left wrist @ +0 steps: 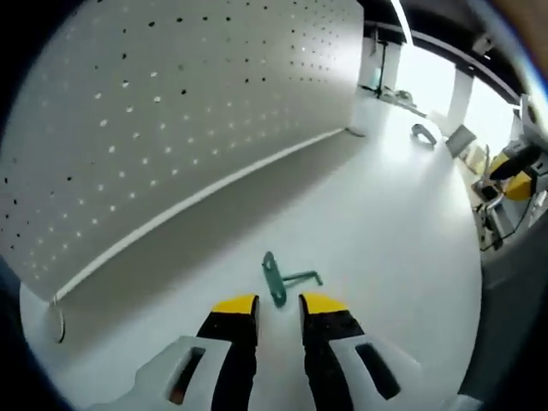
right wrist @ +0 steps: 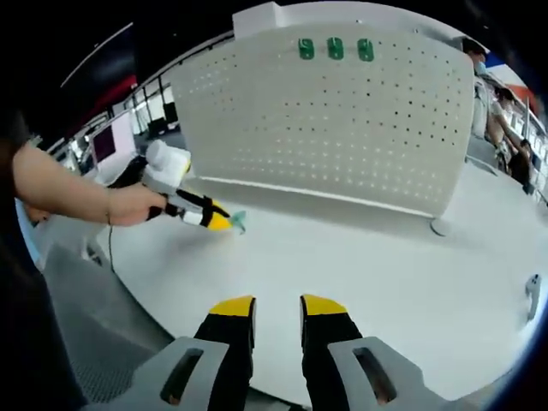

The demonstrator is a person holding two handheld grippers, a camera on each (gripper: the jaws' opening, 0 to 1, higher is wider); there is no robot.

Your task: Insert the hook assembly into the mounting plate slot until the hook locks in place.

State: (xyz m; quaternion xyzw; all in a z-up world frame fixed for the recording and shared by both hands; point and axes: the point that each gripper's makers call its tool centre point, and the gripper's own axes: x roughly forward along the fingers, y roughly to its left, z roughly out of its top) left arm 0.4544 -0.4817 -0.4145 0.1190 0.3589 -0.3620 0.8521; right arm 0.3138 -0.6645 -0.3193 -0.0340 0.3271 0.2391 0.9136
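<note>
— Where's the hook, and what are the left tongs doing?

— In the left gripper view I see the green hook lying flat on the white desk, just ahead of my yellow tips and well short of the pegboard. The tongs are parted a little and hold nothing. I'd say I've lined them up on it so the next move can be a straight close on the hook. In the right gripper view, the same left tongs reach in from the left, held by a hand, tips down at the desk right beside the hook, in front of the pegboard's left end.

— And the right tongs?

— Also slightly apart and empty, hanging back from the pegboard over the desk. My guess is I'm keeping them clear so the whole board stays in sight.

— Where does it go?

— Three green pieces sit in a row near the pegboard's top edge. I can't tell from here which slot is meant.
</note>
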